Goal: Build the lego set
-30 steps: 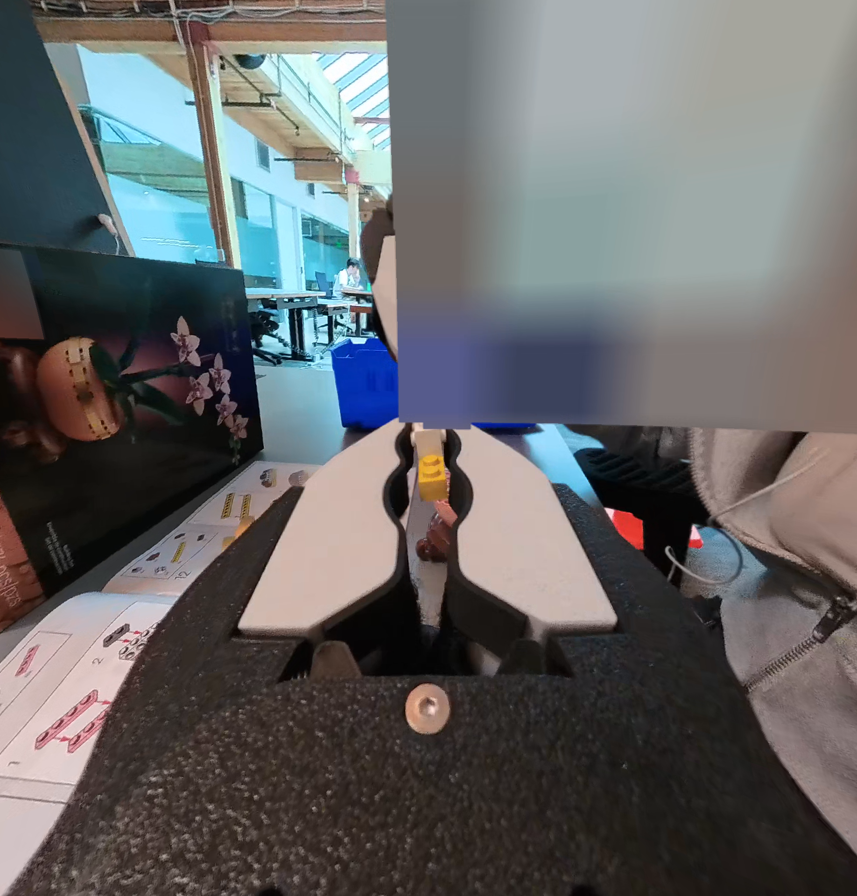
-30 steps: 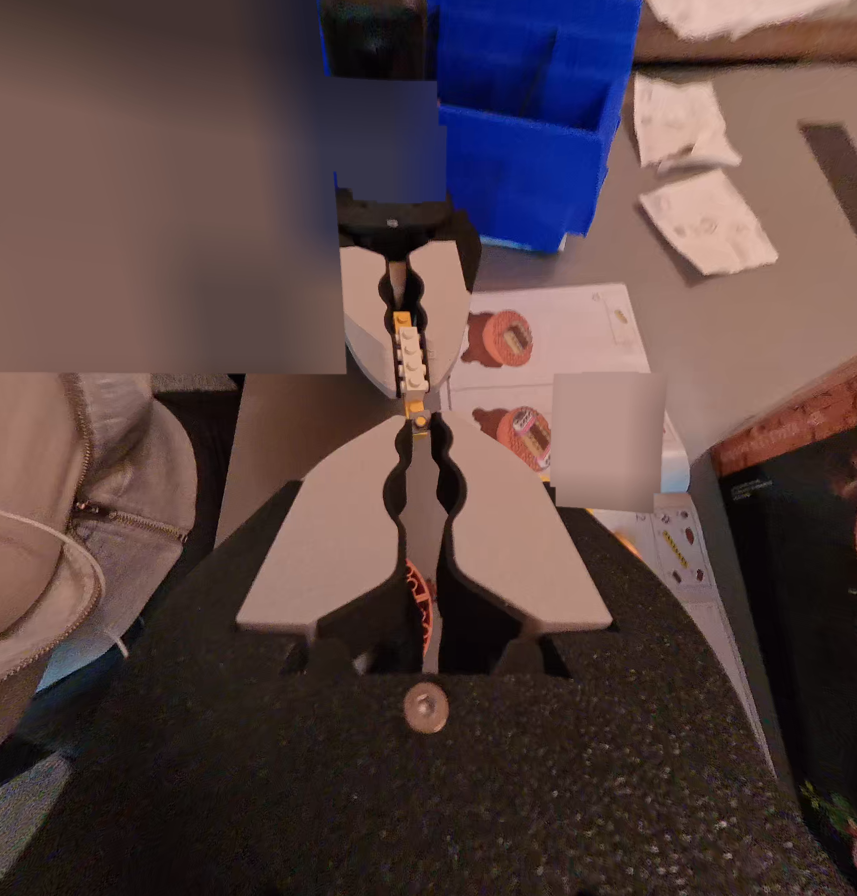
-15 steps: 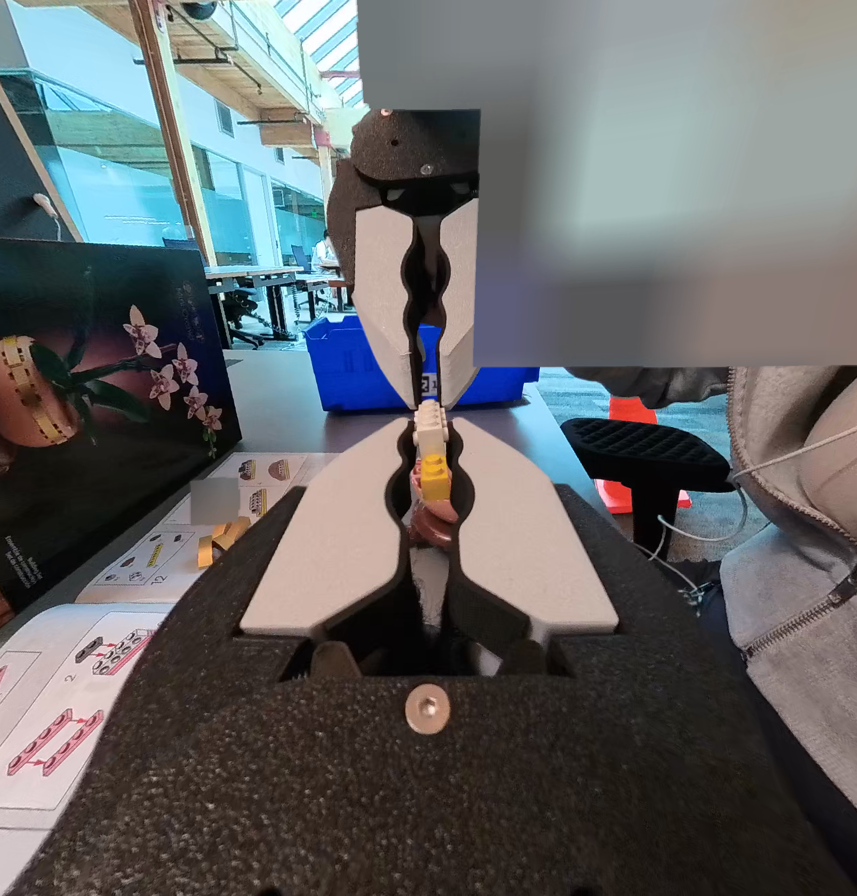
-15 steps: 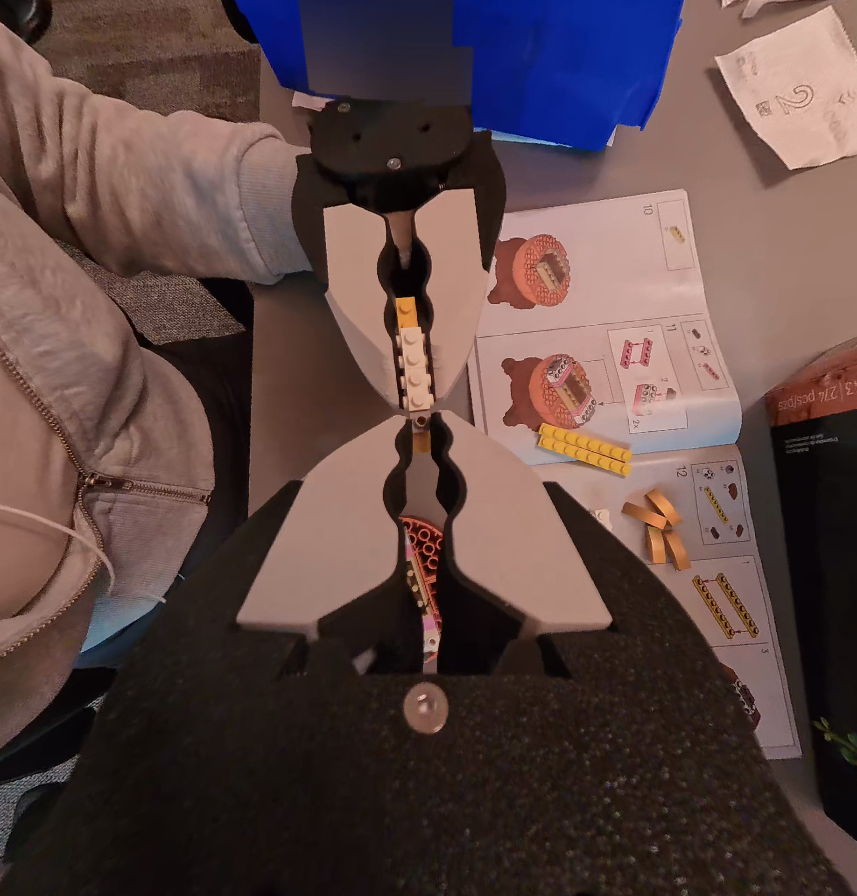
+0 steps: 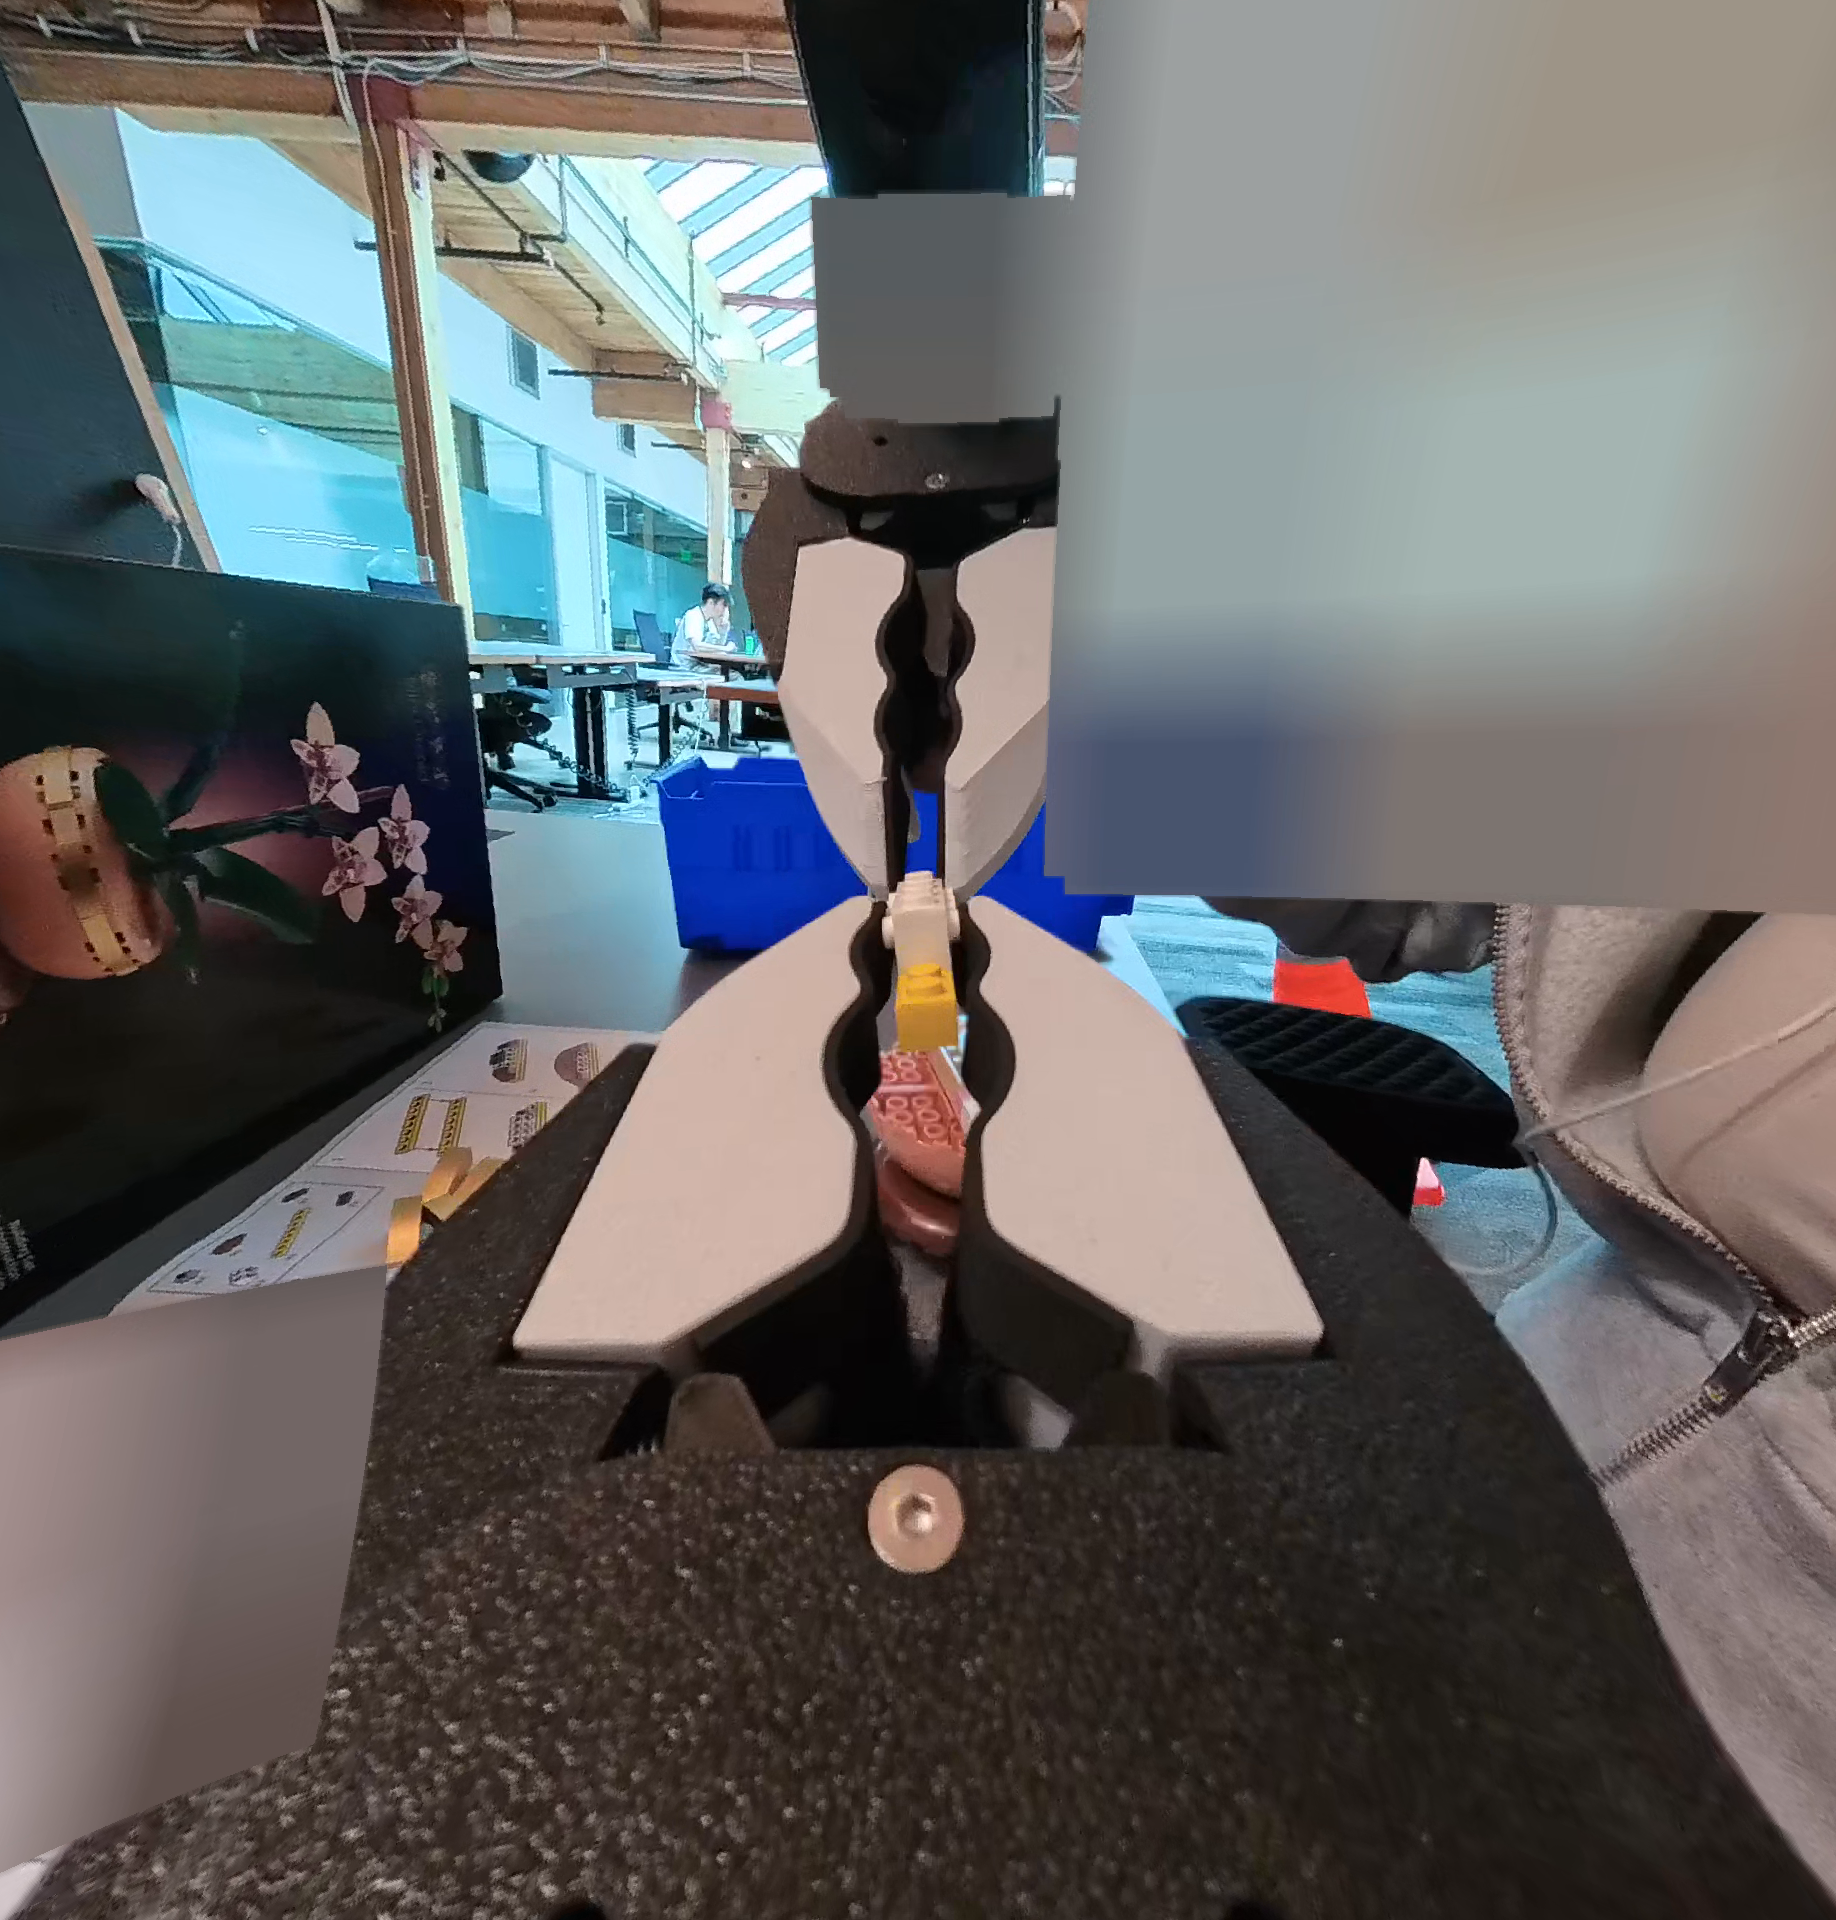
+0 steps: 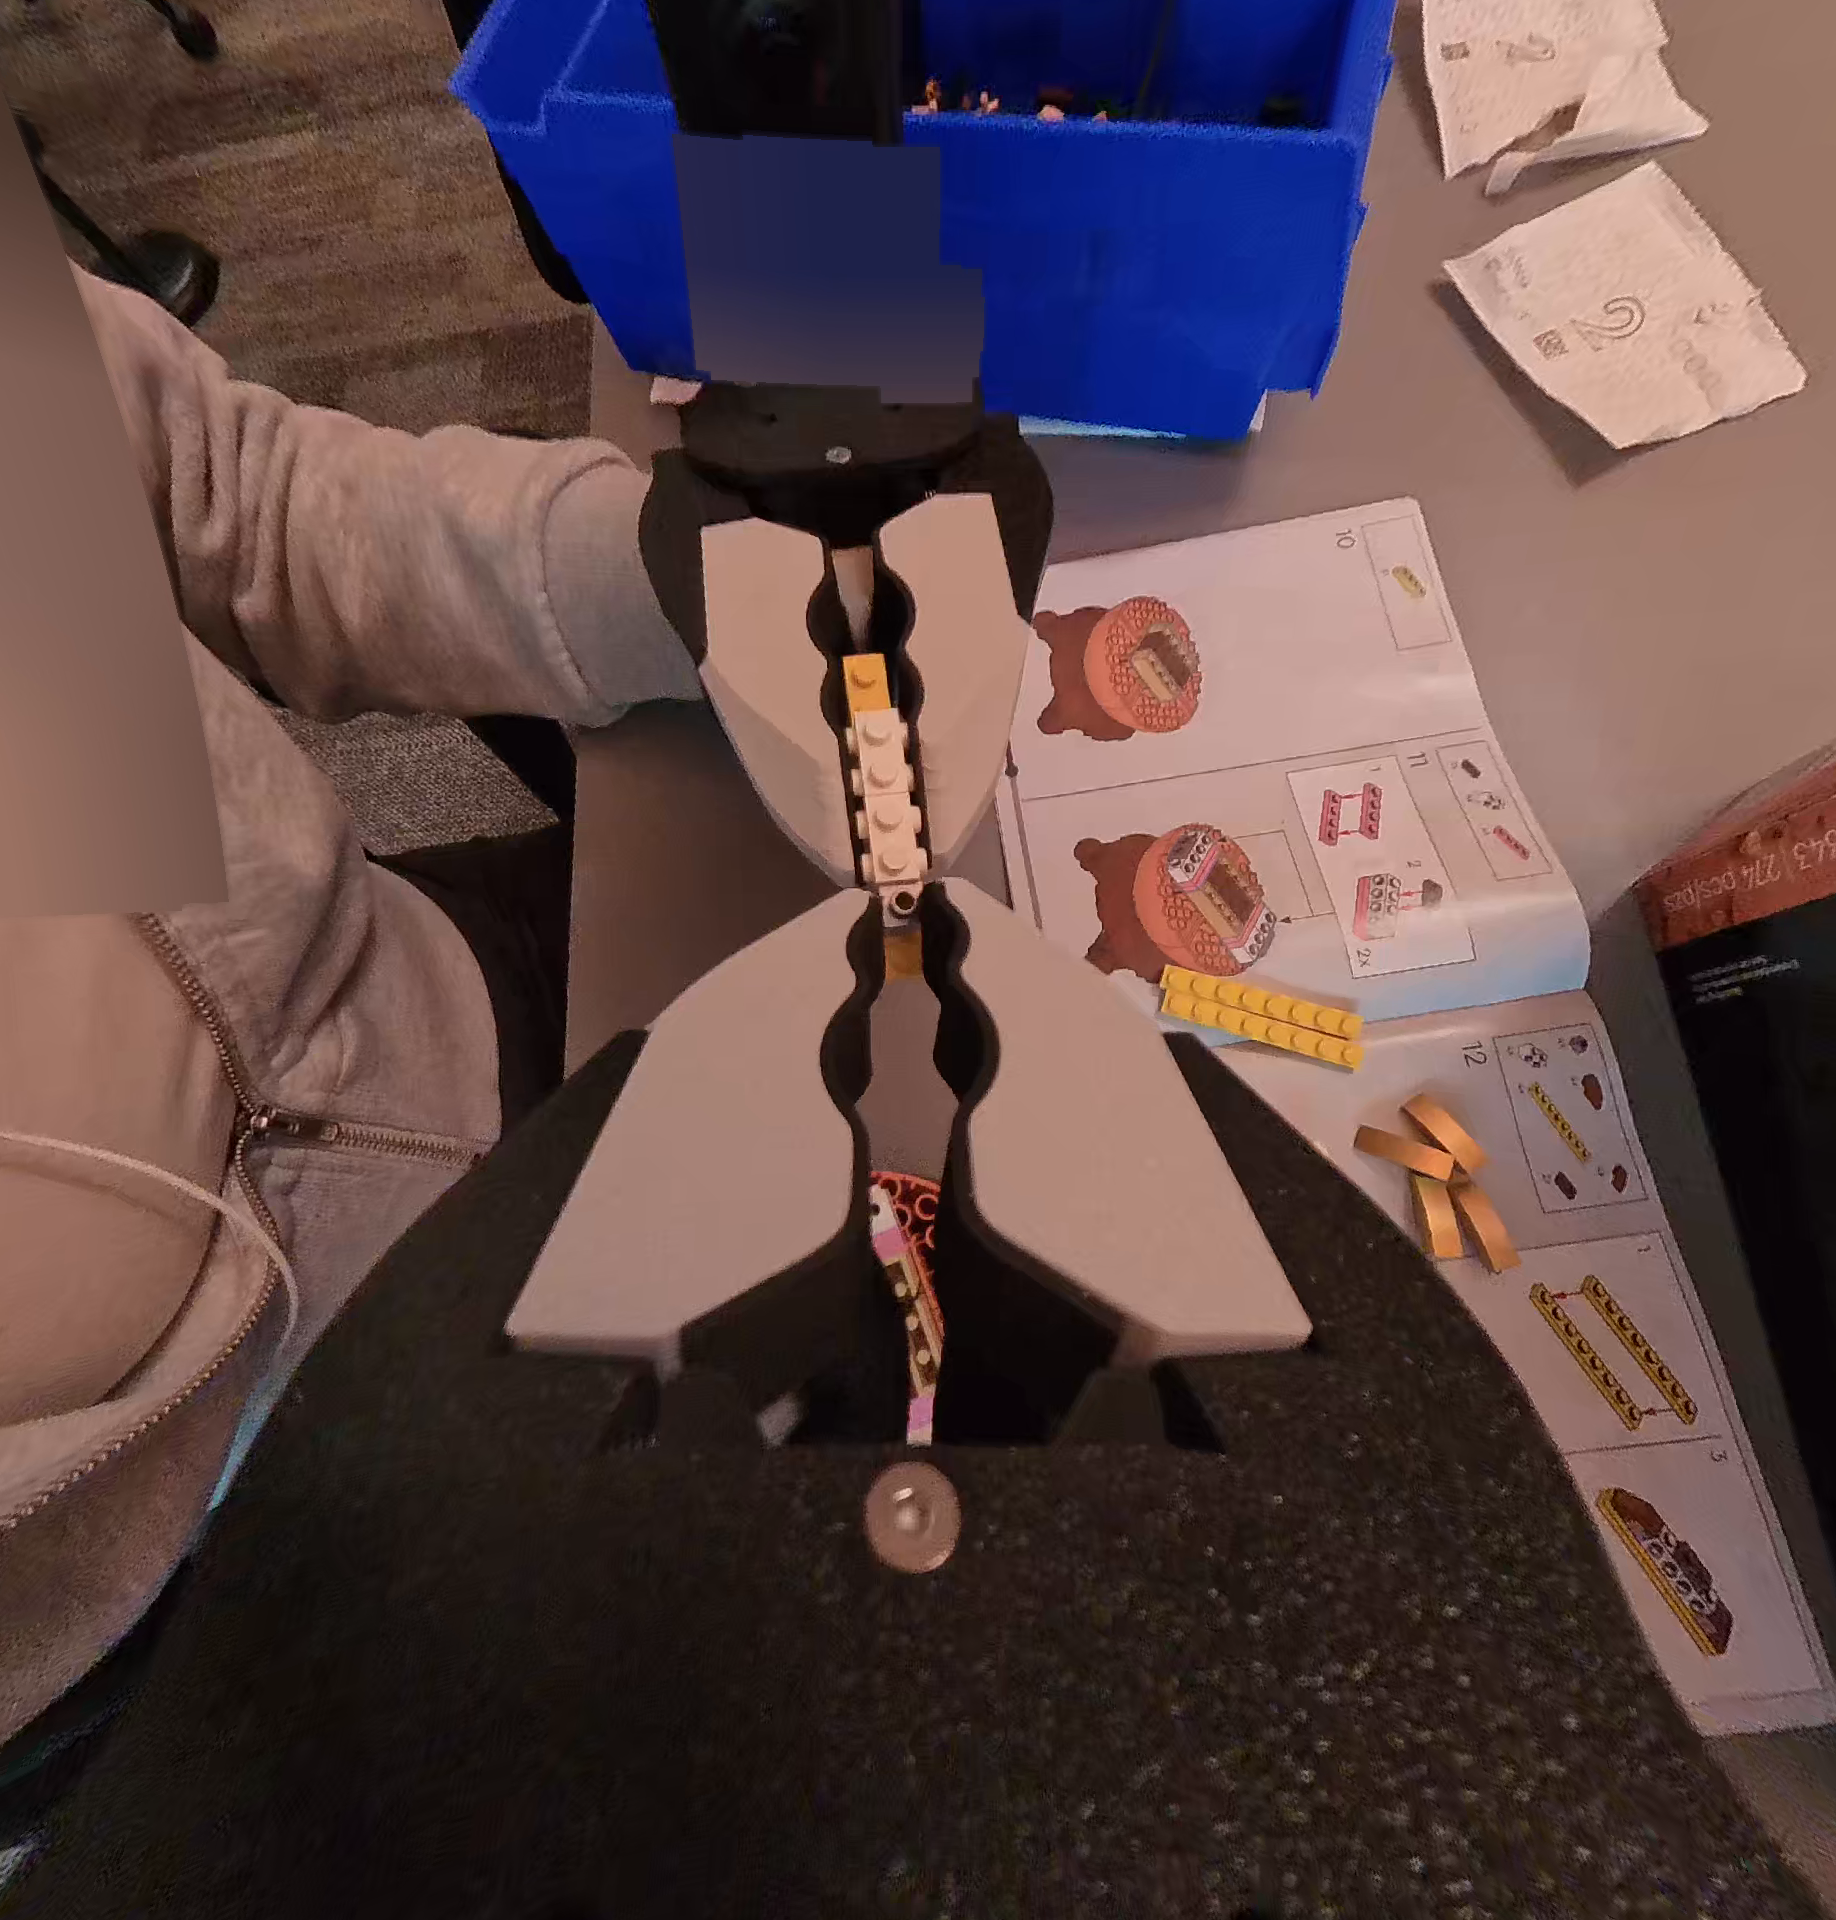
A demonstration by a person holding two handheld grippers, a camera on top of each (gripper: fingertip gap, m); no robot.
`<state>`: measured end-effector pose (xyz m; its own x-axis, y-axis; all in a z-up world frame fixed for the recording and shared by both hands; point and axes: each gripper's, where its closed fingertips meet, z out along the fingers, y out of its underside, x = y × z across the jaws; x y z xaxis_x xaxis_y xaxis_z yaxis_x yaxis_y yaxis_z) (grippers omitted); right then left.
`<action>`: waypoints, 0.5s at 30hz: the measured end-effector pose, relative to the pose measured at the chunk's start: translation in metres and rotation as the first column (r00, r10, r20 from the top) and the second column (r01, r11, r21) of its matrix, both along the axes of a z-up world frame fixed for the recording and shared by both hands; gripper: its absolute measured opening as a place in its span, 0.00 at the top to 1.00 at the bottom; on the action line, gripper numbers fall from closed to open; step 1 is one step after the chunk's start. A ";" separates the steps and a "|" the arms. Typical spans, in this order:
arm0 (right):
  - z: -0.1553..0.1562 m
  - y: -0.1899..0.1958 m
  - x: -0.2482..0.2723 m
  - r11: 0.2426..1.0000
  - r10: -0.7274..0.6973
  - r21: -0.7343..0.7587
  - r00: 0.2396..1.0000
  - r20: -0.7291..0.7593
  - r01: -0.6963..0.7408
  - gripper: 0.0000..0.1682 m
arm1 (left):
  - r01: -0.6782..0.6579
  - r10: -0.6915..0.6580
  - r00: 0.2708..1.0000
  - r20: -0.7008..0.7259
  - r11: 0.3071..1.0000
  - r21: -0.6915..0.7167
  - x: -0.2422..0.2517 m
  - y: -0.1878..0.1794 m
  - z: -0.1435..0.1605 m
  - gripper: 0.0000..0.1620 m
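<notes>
Fingers [image 6: 789, 810] hide the white brick strip's [image 6: 886, 805] sides.

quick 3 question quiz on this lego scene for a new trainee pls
1. True or false: the left gripper is shut on a strip of white bricks.
2. Which lies nearest the gold curved pieces? A) blue bin B) yellow plates C) torn paper bag
3. What lies open on the table under the yellow plates?

Key: 1 true. 2 B. 3 the instruction booklet.
</notes>
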<state>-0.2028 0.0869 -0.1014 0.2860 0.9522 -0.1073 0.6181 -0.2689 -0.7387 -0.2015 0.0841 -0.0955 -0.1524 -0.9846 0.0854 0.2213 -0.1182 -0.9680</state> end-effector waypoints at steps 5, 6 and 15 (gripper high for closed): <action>0.004 0.003 -0.001 1.000 -0.007 0.014 1.000 -0.004 0.007 0.96 | -0.006 0.008 0.999 0.045 0.999 -0.050 -0.001 0.003 0.005 0.94; 0.005 0.004 -0.002 1.000 -0.011 0.012 1.000 -0.011 0.011 0.96 | -0.007 0.010 0.999 0.053 0.998 -0.061 -0.002 0.004 0.006 0.94; 0.014 0.002 -0.007 0.997 0.024 0.078 0.999 -0.041 -0.021 0.86 | 0.040 -0.022 0.994 0.108 0.985 -0.165 -0.003 0.006 0.014 0.94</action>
<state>-0.2102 0.0894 -0.0876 0.2610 0.9643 -0.0442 0.5914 -0.1959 -0.7822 -0.2043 0.0898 -0.0811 -0.1998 -0.9525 0.2298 0.3147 -0.2845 -0.9056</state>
